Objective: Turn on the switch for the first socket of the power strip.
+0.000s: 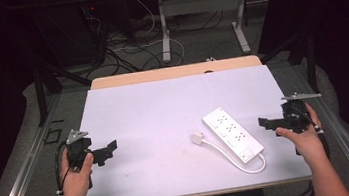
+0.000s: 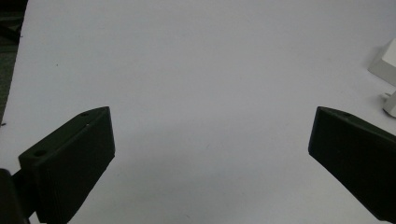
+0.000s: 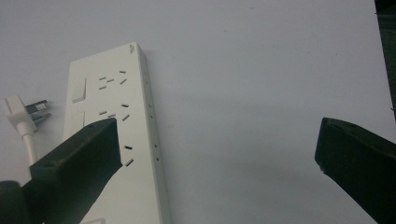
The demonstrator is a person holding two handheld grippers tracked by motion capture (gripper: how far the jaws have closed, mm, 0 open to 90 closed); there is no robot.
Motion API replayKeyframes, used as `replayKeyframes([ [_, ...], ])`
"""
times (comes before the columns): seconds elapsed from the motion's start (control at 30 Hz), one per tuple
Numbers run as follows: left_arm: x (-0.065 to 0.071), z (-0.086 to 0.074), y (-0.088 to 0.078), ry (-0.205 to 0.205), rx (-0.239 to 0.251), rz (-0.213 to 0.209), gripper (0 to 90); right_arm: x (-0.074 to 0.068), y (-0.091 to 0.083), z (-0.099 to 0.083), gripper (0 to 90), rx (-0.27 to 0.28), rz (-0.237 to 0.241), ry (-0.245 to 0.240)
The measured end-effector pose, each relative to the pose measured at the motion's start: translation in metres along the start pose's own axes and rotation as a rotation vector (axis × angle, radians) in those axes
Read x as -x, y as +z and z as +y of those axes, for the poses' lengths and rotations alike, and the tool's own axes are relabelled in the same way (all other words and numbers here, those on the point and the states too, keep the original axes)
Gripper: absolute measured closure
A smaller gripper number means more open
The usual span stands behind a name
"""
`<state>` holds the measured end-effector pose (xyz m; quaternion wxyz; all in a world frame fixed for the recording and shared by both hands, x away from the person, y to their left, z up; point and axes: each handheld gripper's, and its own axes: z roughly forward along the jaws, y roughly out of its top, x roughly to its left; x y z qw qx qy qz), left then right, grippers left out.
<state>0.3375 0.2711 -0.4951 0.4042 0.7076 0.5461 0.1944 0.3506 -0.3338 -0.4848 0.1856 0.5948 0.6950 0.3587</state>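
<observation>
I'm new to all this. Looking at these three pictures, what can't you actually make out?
- Power strip: its switch end is covered by one of the right gripper's fingers and cut off by the bottom edge in the right gripper view.
- Plug: cut off by the right edge in the left gripper view.
- Strip's printed marking: too small to read in the right gripper view.
- Floor cables beyond the table: too dark in the high view.

Dim room behind my white work table [image 1: 164, 109].

From here I see the white top lying on a light wooden board [image 1: 174, 72] that shows along the far edge. Beyond it, grey floor [image 1: 206, 43] is strewn with tangled cables [image 1: 126, 48], and the white legs of a second desk [image 1: 199, 4] stand further back. Dark black surrounds close in both sides, with metal rails [image 1: 20, 172] flanking the table.
</observation>
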Motion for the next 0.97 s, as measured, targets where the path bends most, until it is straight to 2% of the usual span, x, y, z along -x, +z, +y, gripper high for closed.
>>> replayKeyframes([
  [0.4,-0.0041,-0.0012,0.0002,-0.003,-0.018,0.005,0.3,0.0068,0.0034,-0.0031,0.1,-0.008,-0.013,0.013],
  [0.6,-0.0045,-0.0016,0.0009,-0.008,-0.009,0.004,0.3,0.0078,0.0038,-0.0036,0.0,-0.012,-0.015,0.025],
  [0.97,-0.0043,-0.0015,0.0008,-0.005,-0.013,0.006,0.3,0.0083,0.0034,-0.0030,0.1,-0.009,-0.015,0.016],
])
